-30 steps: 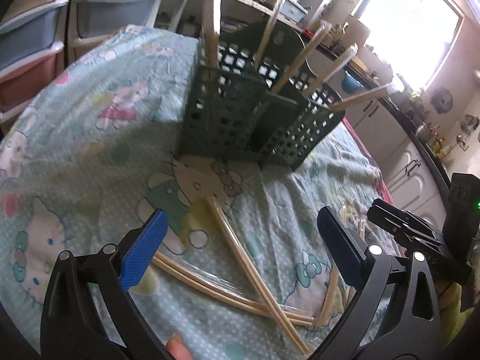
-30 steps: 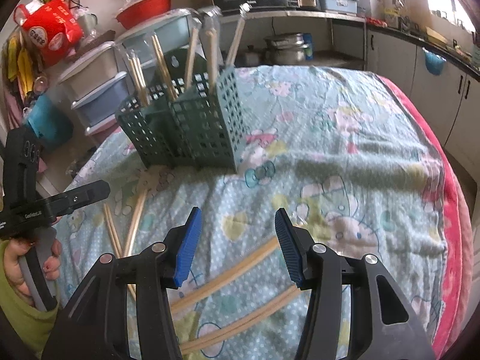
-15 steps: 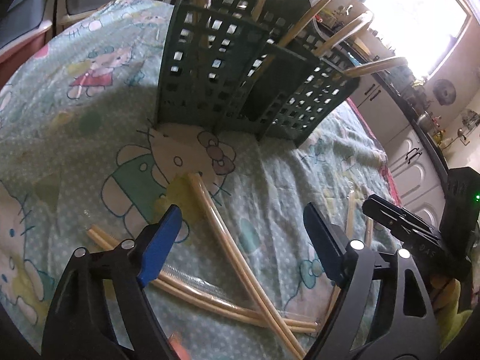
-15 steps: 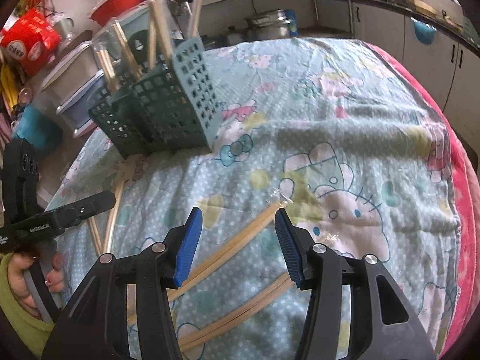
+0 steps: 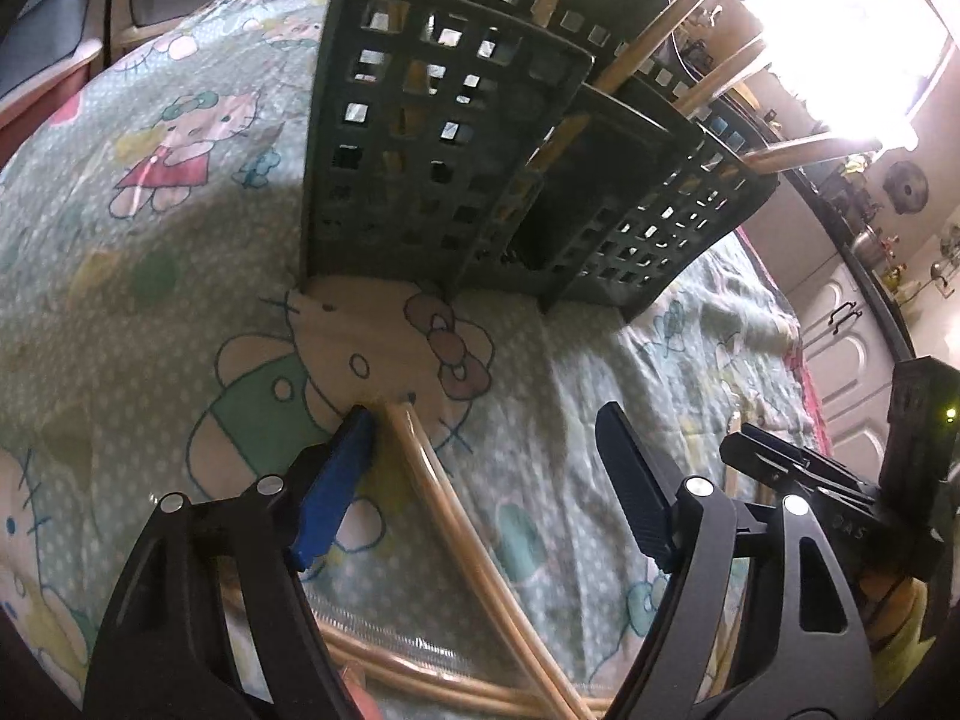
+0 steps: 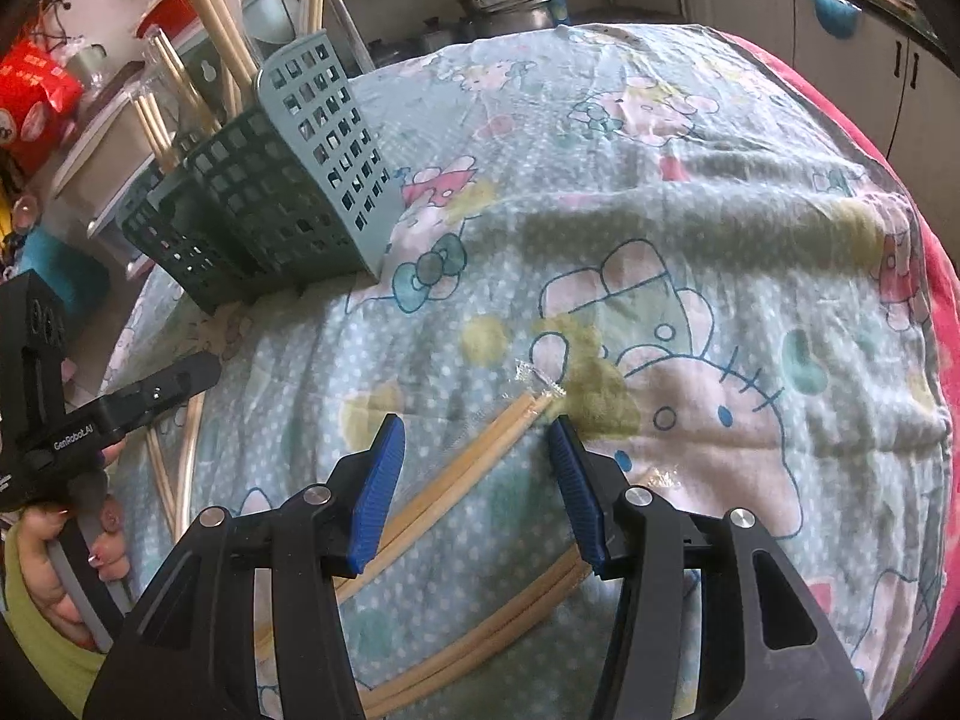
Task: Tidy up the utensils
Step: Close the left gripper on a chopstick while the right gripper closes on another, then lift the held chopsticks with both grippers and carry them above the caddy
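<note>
A dark green perforated utensil holder [image 5: 480, 180] stands on the cartoon-print cloth with several wrapped chopstick pairs upright in it; it also shows in the right wrist view [image 6: 282, 192]. My left gripper [image 5: 486, 420] is open, low over a wrapped chopstick pair [image 5: 444, 504] that lies between its fingers. Another pair [image 5: 420, 672] crosses under it near the bottom. My right gripper [image 6: 474, 429] is open, with the tip of a wrapped chopstick pair [image 6: 480, 450] between its fingers. A second pair [image 6: 480, 636] lies closer to the camera.
The cloth-covered table [image 6: 690, 192] has a red edge at the right [image 6: 936, 300]. Storage drawers [image 5: 54, 48] and kitchen counters stand behind. The other gripper shows in each view: right one [image 5: 840, 492], left one [image 6: 90, 420].
Both grippers have moved forward and lower. The left one came down around the chopstick pair near the holder. The right one reached the tip of its pair. Both stayed open.
</note>
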